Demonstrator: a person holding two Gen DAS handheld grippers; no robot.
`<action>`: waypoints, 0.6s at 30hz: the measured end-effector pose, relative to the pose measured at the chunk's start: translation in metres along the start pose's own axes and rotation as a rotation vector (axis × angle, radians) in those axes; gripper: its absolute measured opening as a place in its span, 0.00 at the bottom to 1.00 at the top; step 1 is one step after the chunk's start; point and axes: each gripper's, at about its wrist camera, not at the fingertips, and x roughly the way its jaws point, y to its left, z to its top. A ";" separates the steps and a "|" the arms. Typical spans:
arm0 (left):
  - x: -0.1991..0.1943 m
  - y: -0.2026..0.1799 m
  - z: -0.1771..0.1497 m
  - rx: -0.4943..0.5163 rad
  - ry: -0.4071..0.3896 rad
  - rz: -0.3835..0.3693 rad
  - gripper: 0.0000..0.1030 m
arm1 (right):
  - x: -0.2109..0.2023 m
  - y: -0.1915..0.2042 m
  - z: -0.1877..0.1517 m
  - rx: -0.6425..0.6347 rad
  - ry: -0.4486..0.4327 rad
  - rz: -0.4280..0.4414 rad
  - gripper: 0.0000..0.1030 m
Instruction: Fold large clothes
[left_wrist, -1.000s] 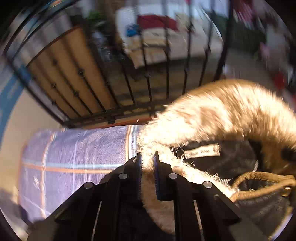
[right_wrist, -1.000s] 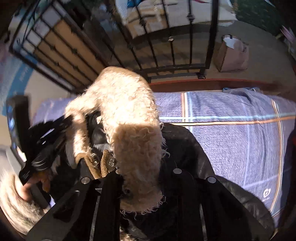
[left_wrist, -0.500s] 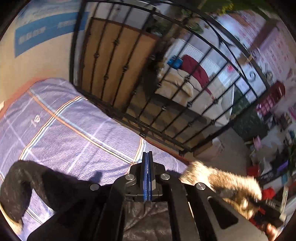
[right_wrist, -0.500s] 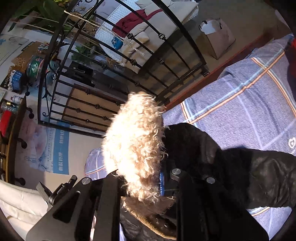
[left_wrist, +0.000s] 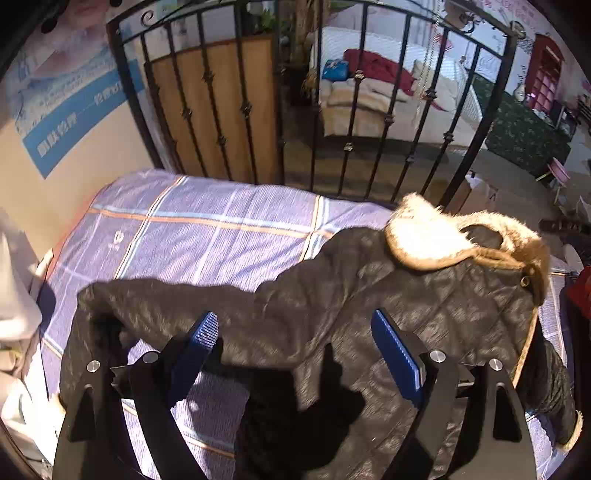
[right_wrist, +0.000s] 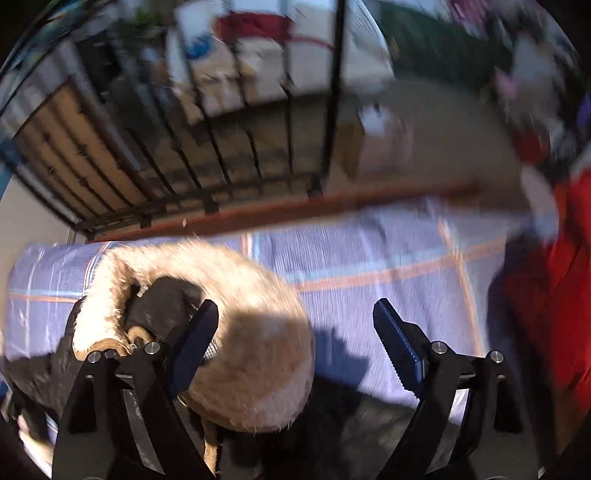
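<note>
The black jacket (left_wrist: 388, 314) lies spread on the bed (left_wrist: 207, 229), which wears a lilac checked sheet with orange lines; one sleeve (left_wrist: 155, 299) stretches toward the left side of the left wrist view, and the pale fur collar (left_wrist: 436, 236) sits at the far right end, near the black iron railing (left_wrist: 351, 122) at the bed's far edge; the left tongs (left_wrist: 295, 328) have just been opening and now stand wide apart above the jacket's body, blue pads (left_wrist: 395, 347) clear of the cloth, nothing pinched between them; the right tongs (right_wrist: 295, 332) have likewise just been opening and stand wide, the fur collar (right_wrist: 236, 332) lying just beside and partly under the left-hand pad, the sheet (right_wrist: 369, 258) bare beyond; whether that pad touches the fur cannot be told, for the right wrist view is blurred; a red garment (right_wrist: 546, 280) lies at the right edge of that view.
</note>
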 end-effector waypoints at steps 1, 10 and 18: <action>0.001 0.005 -0.001 -0.014 0.007 0.008 0.81 | -0.003 0.004 0.006 -0.037 -0.018 -0.033 0.83; 0.006 0.096 0.020 -0.246 0.010 0.089 0.81 | 0.019 -0.090 -0.056 0.318 0.194 0.094 0.83; 0.004 0.128 0.008 -0.328 0.068 0.126 0.81 | 0.027 -0.138 -0.160 0.219 0.320 0.046 0.83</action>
